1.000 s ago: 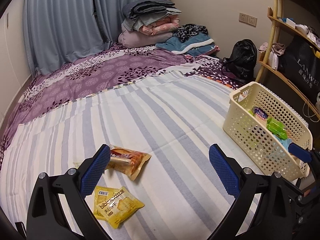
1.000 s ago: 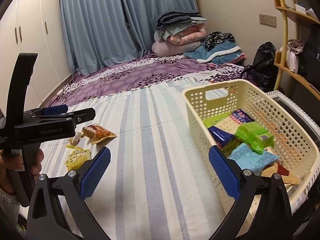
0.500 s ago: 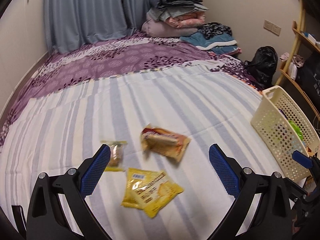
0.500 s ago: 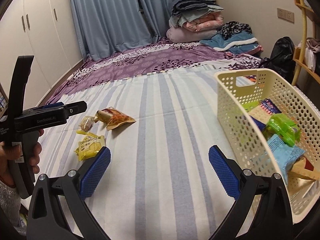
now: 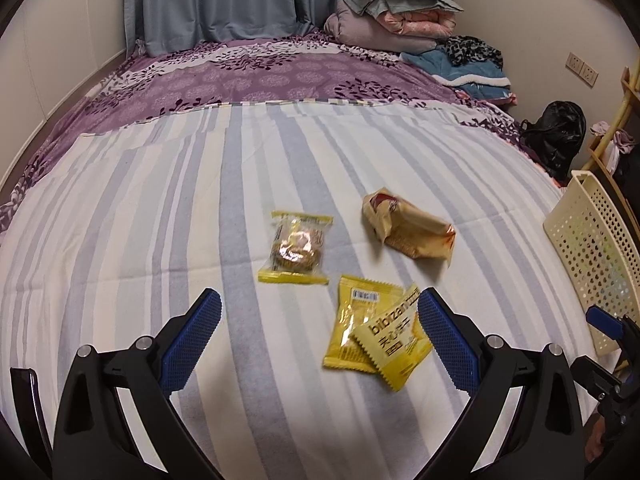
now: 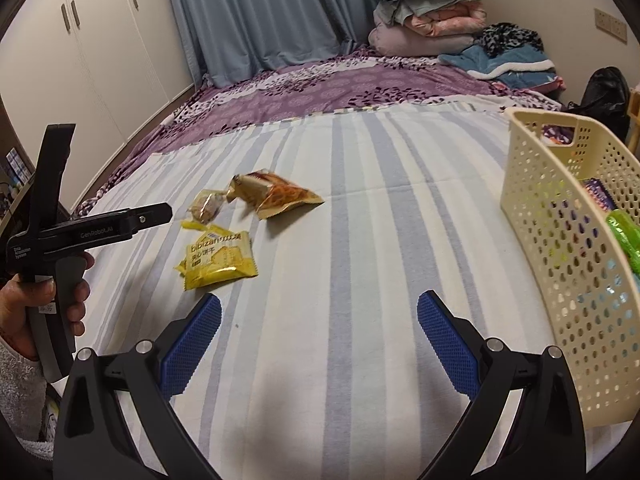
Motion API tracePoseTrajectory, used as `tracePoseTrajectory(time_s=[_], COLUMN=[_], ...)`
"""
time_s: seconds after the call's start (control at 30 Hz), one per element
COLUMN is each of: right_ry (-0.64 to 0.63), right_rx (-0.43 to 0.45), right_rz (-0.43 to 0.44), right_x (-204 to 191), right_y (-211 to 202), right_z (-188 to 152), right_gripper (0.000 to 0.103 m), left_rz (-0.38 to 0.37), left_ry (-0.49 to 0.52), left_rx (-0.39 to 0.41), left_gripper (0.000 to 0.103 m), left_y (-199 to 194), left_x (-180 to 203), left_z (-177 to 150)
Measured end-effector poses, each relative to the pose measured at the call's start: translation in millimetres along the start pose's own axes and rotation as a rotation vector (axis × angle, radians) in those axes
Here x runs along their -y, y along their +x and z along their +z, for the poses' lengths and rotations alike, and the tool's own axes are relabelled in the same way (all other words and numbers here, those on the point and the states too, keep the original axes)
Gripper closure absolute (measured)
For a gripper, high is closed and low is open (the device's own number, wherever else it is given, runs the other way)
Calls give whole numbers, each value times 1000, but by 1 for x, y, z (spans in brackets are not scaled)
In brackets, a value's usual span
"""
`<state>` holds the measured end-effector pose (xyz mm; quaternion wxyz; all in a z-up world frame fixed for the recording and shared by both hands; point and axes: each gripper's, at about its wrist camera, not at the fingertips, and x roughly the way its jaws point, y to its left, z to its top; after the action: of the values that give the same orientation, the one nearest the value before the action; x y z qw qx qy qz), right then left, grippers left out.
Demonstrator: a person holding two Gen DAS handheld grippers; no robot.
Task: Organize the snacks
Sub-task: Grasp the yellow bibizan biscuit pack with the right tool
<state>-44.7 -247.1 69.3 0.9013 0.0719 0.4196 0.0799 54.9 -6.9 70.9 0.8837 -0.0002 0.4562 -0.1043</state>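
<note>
Hovering my left gripper (image 5: 318, 332) low over the bed (image 5: 200, 200), jaws wide open, nothing in them. Right gripper (image 6: 318, 334) likewise spread open and empty, parked between the loose snacks and the basket (image 6: 560, 280).

Snacks left on the striped sheet: two yellow biscuit packs (image 5: 376, 332) overlapping, the lower one sitting just beside my left gripper's right-hand pad; a clear-front cookie pack (image 5: 296, 248) just beyond them; an orange wrapper (image 5: 408, 228) a bit further right. Basket stands at the bed's right edge, well apart from that cluster, w/ several packs already inside – green one (image 6: 624, 236) visible thru the holes.

My read: next pick is the yellow pair, approx. centred under the left jaws.

Risks:
- Packs overlap, so closing may catch both, or only a corner of one, and it slips out en route.
- Soft bedding – pressing down could pinch the sheet w/ the pack.
- Foil is slick and puffy; a squeeze may squirt it sideways.
- Basket sits near the bed edge; a clumsy drop or nudge could tip it off.
</note>
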Motion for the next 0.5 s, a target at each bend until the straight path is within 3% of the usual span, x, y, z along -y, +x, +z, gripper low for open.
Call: tracePoseTrajectory(time_s=[0.5], right_ry=[-166], right_rx=[-108], right_rz=[115], right_x=[-68], right_y=[60], right_z=[4], right_gripper=[5], left_rz=[40], left_ry=[-63], left_rx=[-26], left_gripper=[3], left_y=[1], left_x=[-43], left_z=[-20])
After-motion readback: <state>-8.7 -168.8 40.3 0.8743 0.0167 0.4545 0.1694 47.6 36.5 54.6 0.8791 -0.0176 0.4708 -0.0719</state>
